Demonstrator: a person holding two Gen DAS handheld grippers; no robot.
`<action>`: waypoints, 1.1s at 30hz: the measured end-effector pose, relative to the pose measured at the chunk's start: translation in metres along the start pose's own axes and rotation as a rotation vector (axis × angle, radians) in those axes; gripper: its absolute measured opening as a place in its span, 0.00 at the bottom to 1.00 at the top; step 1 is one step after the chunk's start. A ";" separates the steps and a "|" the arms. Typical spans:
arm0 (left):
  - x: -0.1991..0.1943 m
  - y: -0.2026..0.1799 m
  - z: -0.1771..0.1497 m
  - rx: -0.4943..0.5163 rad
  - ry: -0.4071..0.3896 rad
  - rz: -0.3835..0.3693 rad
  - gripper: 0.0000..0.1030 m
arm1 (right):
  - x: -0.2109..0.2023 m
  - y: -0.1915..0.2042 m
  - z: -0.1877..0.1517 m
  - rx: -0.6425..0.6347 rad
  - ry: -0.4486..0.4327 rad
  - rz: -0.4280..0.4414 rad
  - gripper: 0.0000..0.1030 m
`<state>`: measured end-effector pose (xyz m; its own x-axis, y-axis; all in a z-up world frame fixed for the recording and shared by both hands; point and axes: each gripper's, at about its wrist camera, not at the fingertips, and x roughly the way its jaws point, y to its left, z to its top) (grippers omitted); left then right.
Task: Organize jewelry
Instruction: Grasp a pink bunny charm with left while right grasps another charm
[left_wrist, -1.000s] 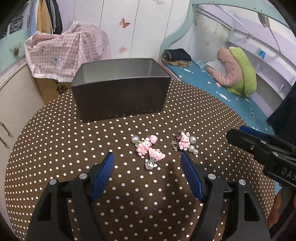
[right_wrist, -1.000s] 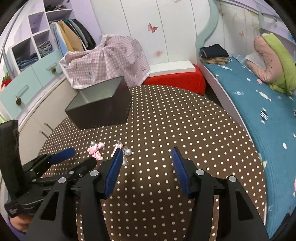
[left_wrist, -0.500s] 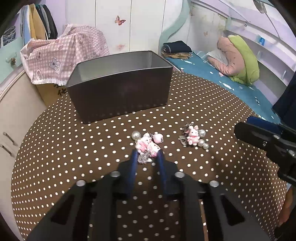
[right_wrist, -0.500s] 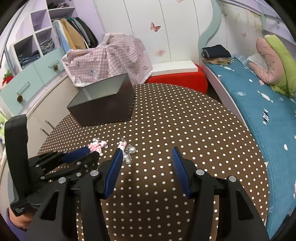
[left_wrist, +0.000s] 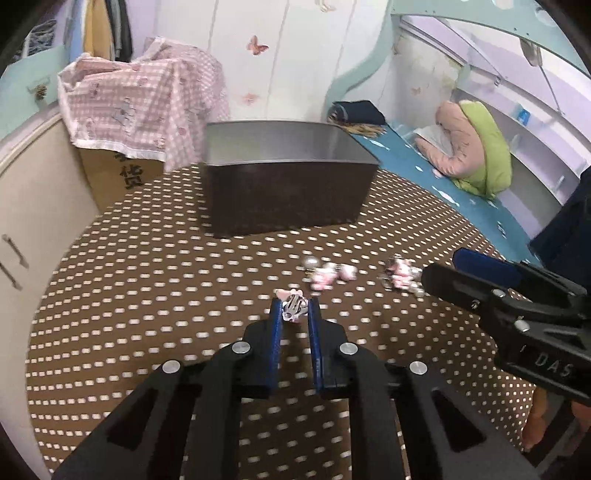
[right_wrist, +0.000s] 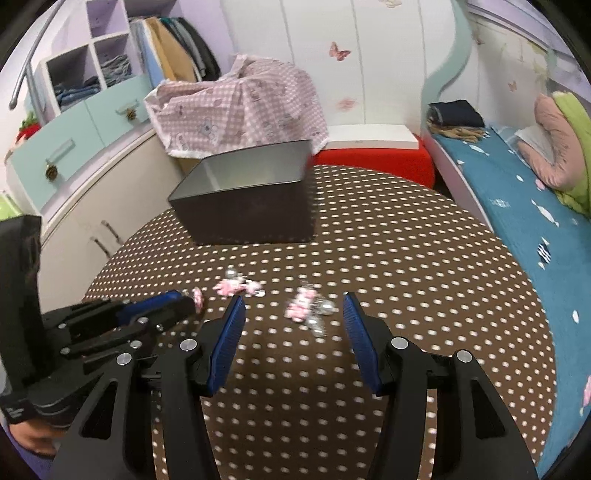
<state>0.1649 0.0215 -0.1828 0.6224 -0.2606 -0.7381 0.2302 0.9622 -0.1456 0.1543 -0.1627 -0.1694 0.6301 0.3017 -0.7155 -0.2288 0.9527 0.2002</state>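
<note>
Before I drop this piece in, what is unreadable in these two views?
- Dark box floor: both views, hidden behind its near wall.
- Pink charm shape: left wrist view, pinched in the left gripper; small, blurred.
- Loose charms: right wrist view, motion blur; count unclear.
- Right gripper: open, holding nothing.

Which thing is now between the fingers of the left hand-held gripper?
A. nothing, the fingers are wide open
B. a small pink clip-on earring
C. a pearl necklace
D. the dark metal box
B. In the left wrist view the left hand-held gripper has its blue fingers closed on a small pink clip-on earring, while the dark metal box stands apart, farther back on the dotted tablecloth.
</note>
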 end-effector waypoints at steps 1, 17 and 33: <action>-0.002 0.004 0.000 -0.006 -0.002 0.009 0.12 | 0.003 0.006 0.001 -0.011 0.005 0.004 0.52; -0.015 0.044 -0.007 -0.090 -0.026 0.018 0.12 | 0.067 0.052 0.010 -0.083 0.103 0.021 0.51; -0.012 0.039 0.001 -0.095 -0.024 -0.026 0.12 | 0.057 0.034 0.012 -0.084 0.059 0.016 0.15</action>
<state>0.1668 0.0624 -0.1790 0.6355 -0.2861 -0.7172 0.1748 0.9580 -0.2273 0.1913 -0.1121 -0.1958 0.5818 0.3116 -0.7513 -0.3012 0.9406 0.1568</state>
